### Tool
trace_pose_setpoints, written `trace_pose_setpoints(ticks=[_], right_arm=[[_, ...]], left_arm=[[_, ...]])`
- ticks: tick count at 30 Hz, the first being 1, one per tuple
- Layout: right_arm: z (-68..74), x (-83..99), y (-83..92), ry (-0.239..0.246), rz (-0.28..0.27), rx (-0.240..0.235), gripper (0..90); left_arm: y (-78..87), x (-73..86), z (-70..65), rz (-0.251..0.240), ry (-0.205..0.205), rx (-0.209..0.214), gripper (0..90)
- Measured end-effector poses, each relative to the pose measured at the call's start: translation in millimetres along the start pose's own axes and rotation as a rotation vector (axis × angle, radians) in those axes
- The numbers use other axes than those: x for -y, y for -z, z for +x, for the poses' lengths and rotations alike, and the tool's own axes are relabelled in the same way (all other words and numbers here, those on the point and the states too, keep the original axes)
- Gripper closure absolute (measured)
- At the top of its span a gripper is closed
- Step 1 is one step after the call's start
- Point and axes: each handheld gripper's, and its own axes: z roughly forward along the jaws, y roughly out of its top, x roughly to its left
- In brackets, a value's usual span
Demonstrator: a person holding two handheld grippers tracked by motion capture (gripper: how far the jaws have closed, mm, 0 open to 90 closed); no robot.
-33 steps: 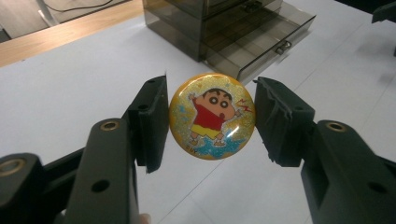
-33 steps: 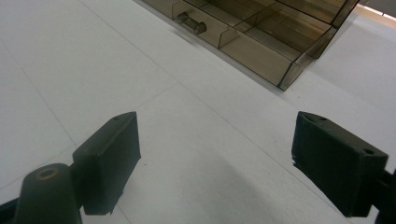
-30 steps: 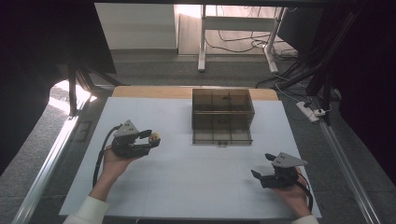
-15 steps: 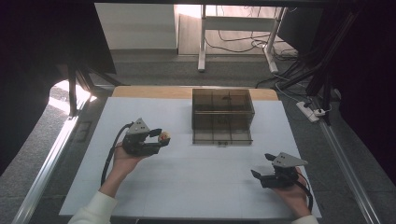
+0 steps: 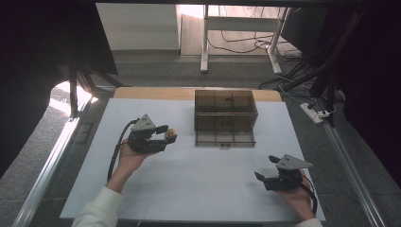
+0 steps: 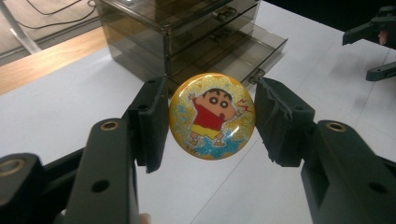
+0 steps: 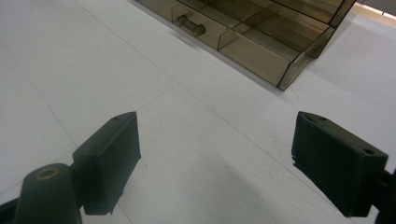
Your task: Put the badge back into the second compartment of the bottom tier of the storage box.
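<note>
We found the left gripper point(image 6: 211, 116) closed on a round badge point(image 6: 212, 116), one black jaw pressed to each side of its rim. The badge was yellow and glittery, with a cartoon child in a red shirt and yellow shorts printed on its face. It hung clear of the white table point(image 5: 156, 189), in front of the smoky plastic drawer unit point(image 5: 225, 117) and toward that unit's left side, as the high view showed at the left gripper point(image 5: 166, 134). The unit's lowest drawer point(image 6: 254, 49) stood pulled out, and the badge sat just before its near corner in the left gripper view.

The right gripper point(image 7: 217, 161) had its jaws spread wide with nothing between them, only bare tabletop. In the high view it point(image 5: 265, 168) was held low over the table, well apart from the drawer unit, in front of it and off to its right. The open drawer's handle point(image 7: 189, 24) and dividers showed beyond its jaws.
</note>
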Motion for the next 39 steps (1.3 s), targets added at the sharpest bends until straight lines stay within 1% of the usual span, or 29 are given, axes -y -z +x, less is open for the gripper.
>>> trace_pose_setpoints(ticks=[6, 10, 14, 17, 26, 34, 39], right_arm=[[-0.3, 0.6, -0.2, -0.006, 0.0, -0.001, 15.3], [-0.7, 0.8, 0.2, -0.004, 0.0, 0.0, 15.3], [-0.7, 0.8, 0.1, -0.004, 0.0, 0.0, 15.3], [-0.6, 0.8, 0.1, -0.002, -0.002, -0.001, 15.3], [-0.9, 1.1, -0.4, -0.004, -0.007, -0.005, 15.3], [-1.0, 1.1, 0.3, -0.003, -0.002, -0.003, 15.3], [-1.5, 1.4, 0.4, -0.004, -0.003, -0.004, 15.3]], left_arm=[[-8.0, -8.1, -4.5, -0.002, -0.012, 0.019, 46.3], [-14.2, -13.8, -6.9, -0.006, -0.011, 0.034, 46.3], [-17.4, -16.9, -9.0, -0.007, -0.01, 0.042, 46.3], [-20.5, -20.2, -11.3, -0.002, -0.025, 0.04, 46.3], [-30.9, -28.1, -16.5, 0.0, -0.035, 0.061, 46.3], [-40.9, -39.9, -20.7, 0.005, -0.054, 0.073, 46.3], [-48.5, -43.2, -24.8, 0.007, -0.056, 0.083, 46.3]])
